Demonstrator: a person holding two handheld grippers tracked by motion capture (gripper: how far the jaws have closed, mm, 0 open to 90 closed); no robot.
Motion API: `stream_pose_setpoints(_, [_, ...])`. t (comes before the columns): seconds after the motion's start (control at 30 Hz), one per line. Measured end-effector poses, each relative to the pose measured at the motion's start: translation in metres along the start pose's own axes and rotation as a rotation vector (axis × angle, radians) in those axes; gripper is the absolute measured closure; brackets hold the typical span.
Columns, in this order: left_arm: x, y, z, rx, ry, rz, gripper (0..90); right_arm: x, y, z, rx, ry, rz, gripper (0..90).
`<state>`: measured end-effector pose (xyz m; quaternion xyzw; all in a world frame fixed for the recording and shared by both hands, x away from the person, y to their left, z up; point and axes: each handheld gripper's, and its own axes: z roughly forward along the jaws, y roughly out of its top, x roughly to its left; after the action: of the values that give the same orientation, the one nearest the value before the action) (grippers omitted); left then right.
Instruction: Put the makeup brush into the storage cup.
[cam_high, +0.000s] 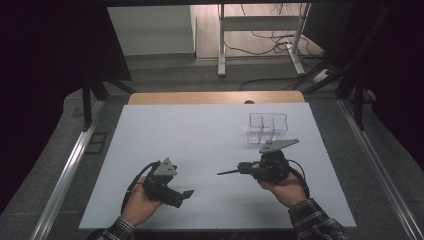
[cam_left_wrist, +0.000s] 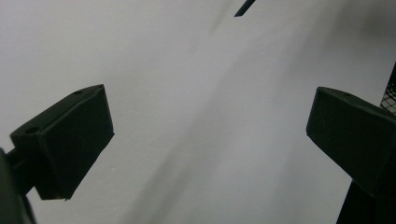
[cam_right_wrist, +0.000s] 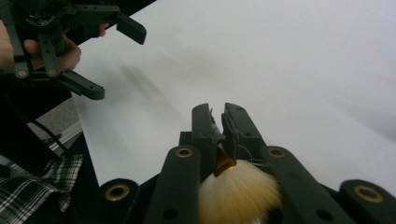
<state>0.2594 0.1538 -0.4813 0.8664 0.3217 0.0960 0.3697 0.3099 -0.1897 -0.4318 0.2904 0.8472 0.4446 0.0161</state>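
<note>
Left gripper (cam_high: 186, 193) spread wide over the white table (cam_high: 200, 145), nothing between the jaws; right gripper (cam_right_wrist: 218, 116) pinching a makeup brush (cam_right_wrist: 238, 186), its dark handle (cam_high: 227, 172) pointing left; clear organiser (cam_high: 268, 127) standing just beyond

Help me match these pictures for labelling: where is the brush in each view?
High view: brush handle pokes left from the right gripper, right of centre.
Left gripper view: handle tip at the top edge.
Right gripper view: bristles bottom centre, behind shut fingers.
Shared landmark: the white table sheet.
</note>
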Motion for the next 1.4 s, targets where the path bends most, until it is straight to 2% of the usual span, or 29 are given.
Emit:
stream_pose_setpoints(0.53, [0.012,-0.007,-0.007,-0.009,0.020,-0.045,1.1,-0.010,-0.002,-0.011,-0.021,-0.064,0.002,83.2])
stream_pose_setpoints(0.97, [0.023,-0.016,-0.017,-0.016,0.020,-0.076,1.3,-0.020,-0.005,-0.026,-0.062,-0.125,0.011,83.2])
stream_pose_setpoints(1.4, [0.032,-0.028,-0.031,-0.020,0.054,-0.112,1.3,-0.028,-0.007,-0.036,-0.091,-0.163,0.016,83.2])
